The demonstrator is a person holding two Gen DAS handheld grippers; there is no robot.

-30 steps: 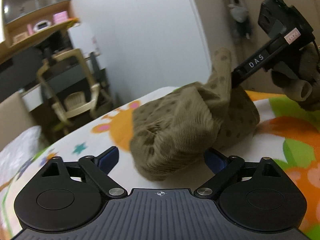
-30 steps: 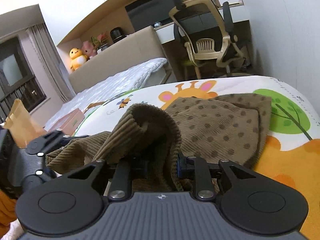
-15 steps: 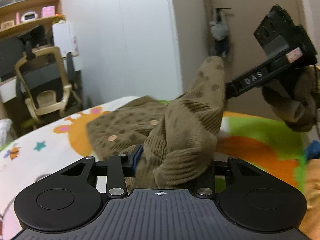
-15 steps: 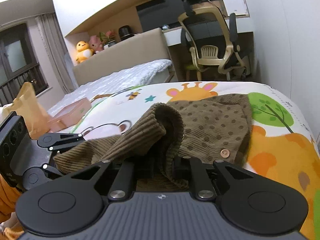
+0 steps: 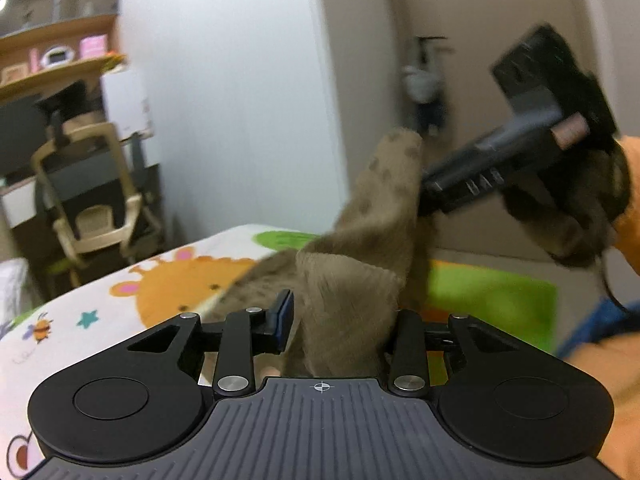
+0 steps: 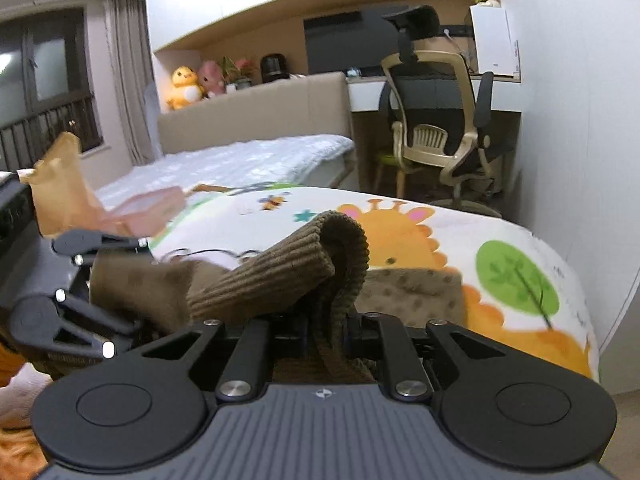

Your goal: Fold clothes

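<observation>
Now | left hand-held gripper (image 5: 340, 320) clamps garment (image 5: 352, 300) | right hand-held gripper (image 6: 328, 332) too

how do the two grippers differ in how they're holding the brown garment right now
The left gripper clamps a wide bunch of the brown garment, fingers well apart; the right gripper pinches a thin corduroy fold, fingers nearly together. In the left wrist view the right gripper holds its part higher, the left lower near the cartoon blanket. Both are shut on the same garment.

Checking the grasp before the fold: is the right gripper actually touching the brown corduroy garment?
Touching. In the right wrist view the right gripper has both fingers pressed against a ribbed fold of the brown corduroy garment, no gap visible on either side.
</observation>
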